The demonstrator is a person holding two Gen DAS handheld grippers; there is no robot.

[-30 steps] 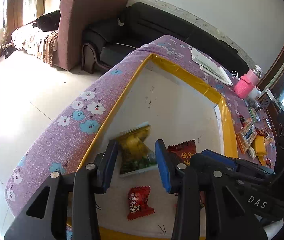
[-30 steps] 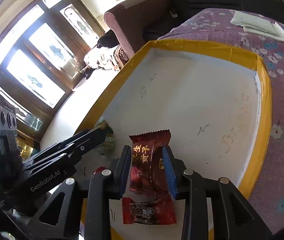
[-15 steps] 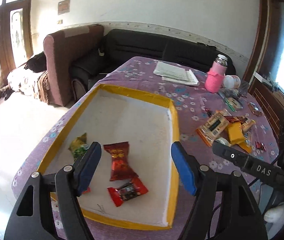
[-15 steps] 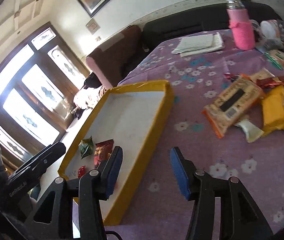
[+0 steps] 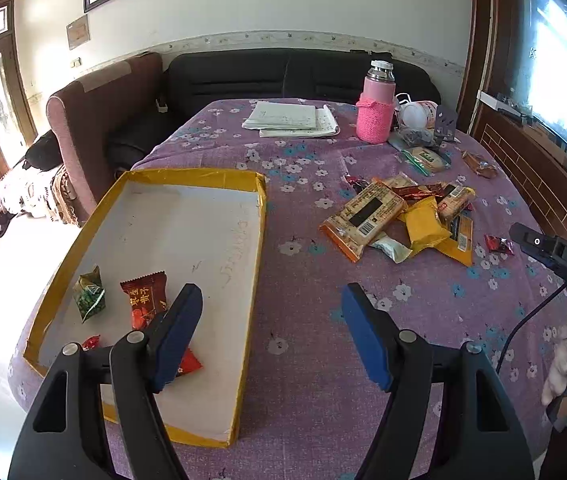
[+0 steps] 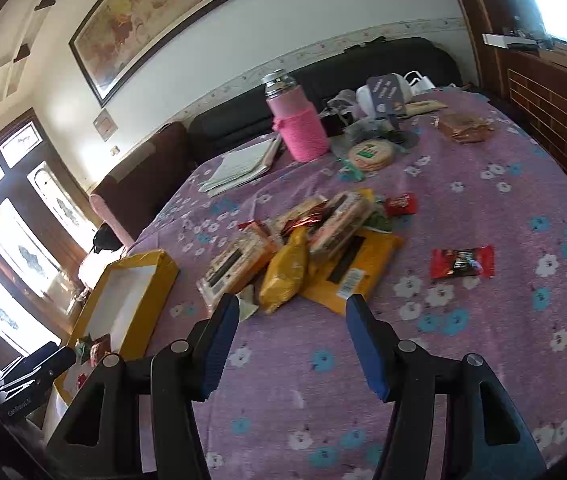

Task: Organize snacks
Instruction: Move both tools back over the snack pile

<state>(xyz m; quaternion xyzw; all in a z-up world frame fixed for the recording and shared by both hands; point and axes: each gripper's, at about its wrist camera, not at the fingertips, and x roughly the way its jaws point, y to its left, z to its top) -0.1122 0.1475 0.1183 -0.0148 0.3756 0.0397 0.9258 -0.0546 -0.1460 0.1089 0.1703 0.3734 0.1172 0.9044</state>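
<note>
Both the left gripper (image 5: pixel 271 332) and right gripper (image 6: pixel 291 340), jaws just opened, hang empty over the tablecloth (image 5: pixel 303 360), four wrappers, it seems, lying in the tray (image 5: pixel 255 240), the snack pile (image 6: pixel 295 248) outside.

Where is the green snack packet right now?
In the left wrist view, the green packet lies inside the yellow-edged tray, near its left wall, beside the dark red packet.

The bench (image 5: pixel 303 360), under purple floral cloth, carries a yellow-rimmed tray (image 5: pixel 251 264) left, a snack pile (image 5: pixel 399 220) right, papers (image 5: pixel 289 120) and a pink bottle (image 5: pixel 375 112) far.
</note>
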